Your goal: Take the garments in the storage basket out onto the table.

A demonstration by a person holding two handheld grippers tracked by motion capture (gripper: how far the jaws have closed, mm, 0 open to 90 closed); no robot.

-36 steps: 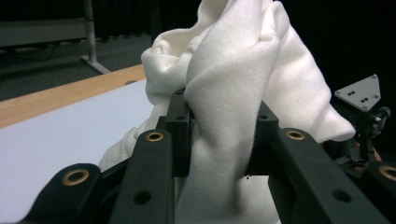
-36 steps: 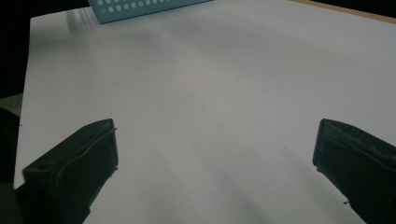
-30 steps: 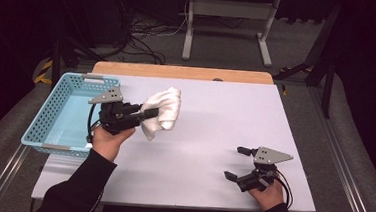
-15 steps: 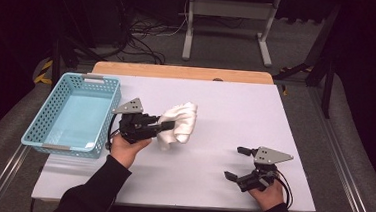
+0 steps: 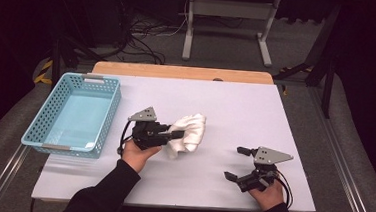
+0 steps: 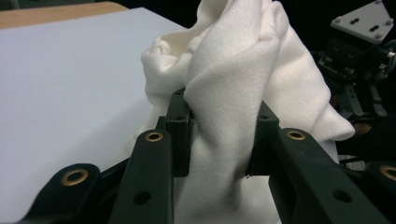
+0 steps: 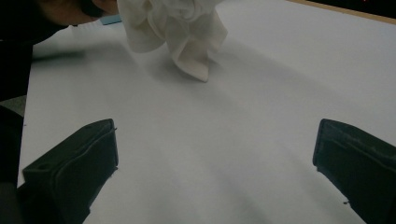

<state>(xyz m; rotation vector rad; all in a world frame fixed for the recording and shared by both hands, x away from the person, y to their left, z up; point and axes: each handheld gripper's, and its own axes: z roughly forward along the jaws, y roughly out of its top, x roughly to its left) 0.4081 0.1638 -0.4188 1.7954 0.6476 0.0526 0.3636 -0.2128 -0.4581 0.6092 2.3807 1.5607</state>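
Since the earlier frames, the left hand-held gripper (image 5: 176, 134) had been carried away from the blue basket (image 5: 41, 126), rightward and lower toward the middle of the white surface (image 5: 256, 111), with the white cloth (image 5: 190, 131) brought along in it; the right hand-held gripper (image 5: 236, 163) had been kept in the same place near the front right edge.

A wide white surface was seen from above, with a strip of bare wood at its far edge. The blue perforated basket was set at the left side. Just right of the basket, the bunched white cloth (image 6: 243, 79) was pinched between the two black jaws of the left hand-held gripper (image 6: 219, 135), which were pressed into its folds. The cloth's lower corner (image 7: 196, 70) was seen touching or nearly touching the surface. Well apart from it, the right hand-held gripper (image 7: 215, 163) was held with its jaws spread wide, nothing between them.
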